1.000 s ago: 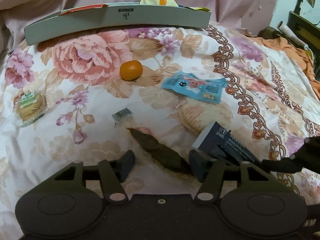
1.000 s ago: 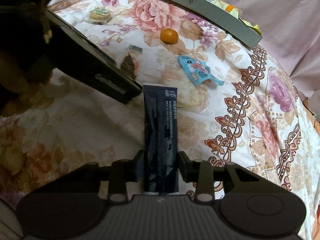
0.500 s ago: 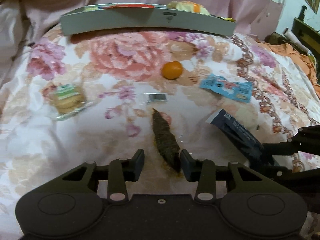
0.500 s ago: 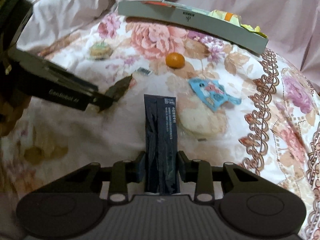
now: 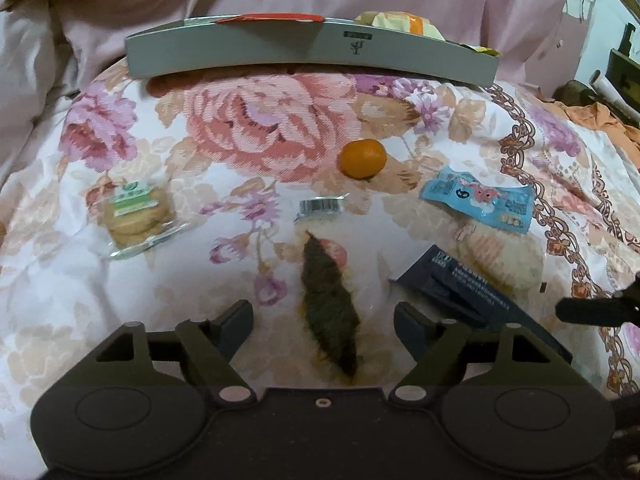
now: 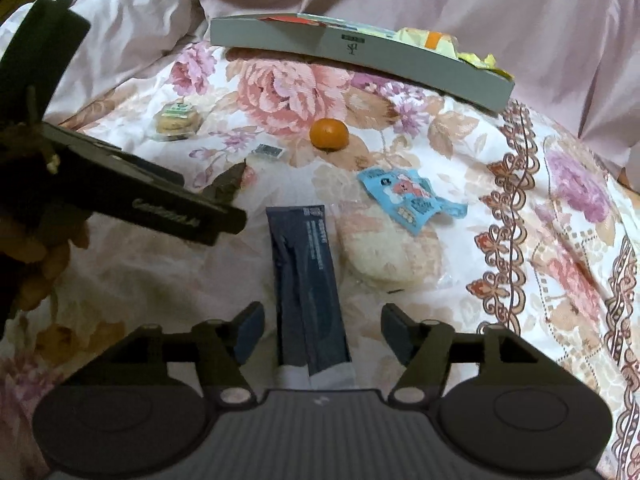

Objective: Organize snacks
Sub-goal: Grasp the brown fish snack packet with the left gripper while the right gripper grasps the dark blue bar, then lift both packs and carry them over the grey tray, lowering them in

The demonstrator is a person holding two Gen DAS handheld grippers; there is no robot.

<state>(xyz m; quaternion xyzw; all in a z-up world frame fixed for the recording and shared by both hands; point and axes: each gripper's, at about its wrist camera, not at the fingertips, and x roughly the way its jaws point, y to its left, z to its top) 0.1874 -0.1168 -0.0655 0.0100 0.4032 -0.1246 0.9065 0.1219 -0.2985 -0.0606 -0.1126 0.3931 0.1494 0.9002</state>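
Observation:
My left gripper (image 5: 324,320) is open low over the floral bedspread, and a dark brown-green wrapped snack (image 5: 328,304) lies between its fingers, untouched. My right gripper (image 6: 322,328) is open too, with a long dark blue packet (image 6: 306,280) lying lengthwise between its fingers. In the left wrist view the same packet (image 5: 452,288) lies just right of the left gripper. The right wrist view shows the left gripper (image 6: 160,208) held by a hand (image 6: 40,256) at the left, its tip by the brown snack (image 6: 228,184).
A grey tray (image 5: 312,52) holding several snacks lies at the far edge against pink bedding. Loose on the bedspread are an orange (image 5: 362,159), a light blue packet (image 5: 480,200), a cookie pack (image 5: 136,216), a small barcode sachet (image 5: 322,205) and a clear-wrapped round cake (image 6: 384,248).
The right gripper, which was shut on the dark blue packet, has opened and the packet lies free. The left gripper narrowed around the brown snack half a second ago and now stands wide.

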